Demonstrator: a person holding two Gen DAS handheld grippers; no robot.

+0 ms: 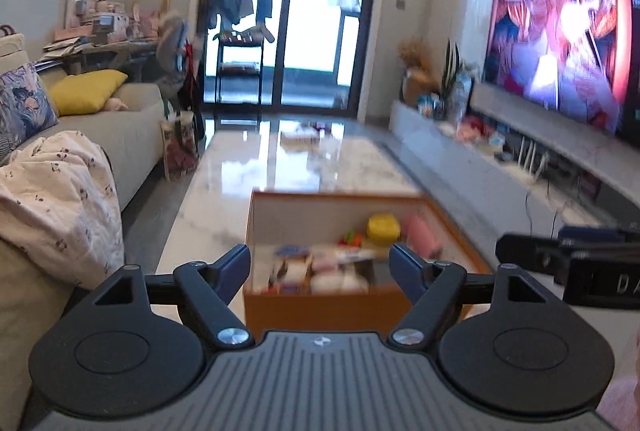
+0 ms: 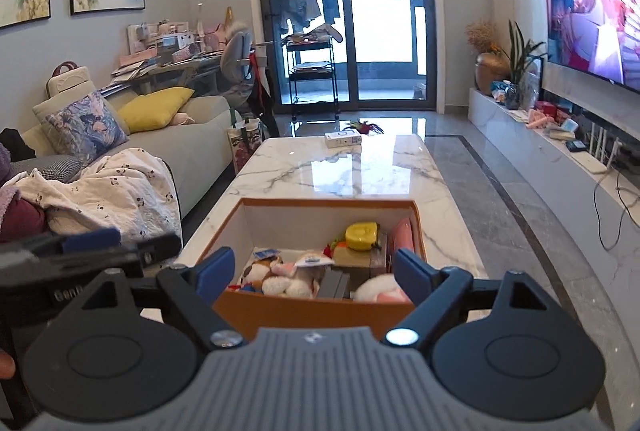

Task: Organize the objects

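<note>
Both grippers empty and held back from the orange box [image 2: 316, 305], which sits on the near end of the marble desk [image 2: 344, 167]

Left gripper [image 1: 319, 263]: fingers [image 1: 234, 263] spread wide, nothing between them, box framed in the gap. Right gripper [image 2: 316, 269]: fingers [image 2: 414, 273] also spread wide, nothing gripped

Box contents, right wrist view: plush toys [image 2: 280, 277] at 7 o'clock inside the box, yellow round thing [image 2: 362, 231] at 1 o'clock, pink item [image 2: 402, 235] against the wall at 2 o'clock, dark flat piece [image 2: 334, 283] at 6 o'clock, small colourful bits near centre. Left wrist view blurred, same contents only roughly legible

Outside the box: white carton [image 2: 343, 139] and red-green item [image 2: 366, 128] at 12 o'clock on the far end of the desk, well apart from the box. Near desk surface around the box looks bare

Step, as a judgement: between picks, with most loose things already binned. Likely remaining candidates: the carton and the red-green item, if they belong in the set at all

Next move calls for: long reach over the box toward 12 o'clock, clearing the box rim; approach the carton with fingers straddling its short side; glossy marble, so expect sliding if only one finger touches first. Other gripper free to steady the box
</note>
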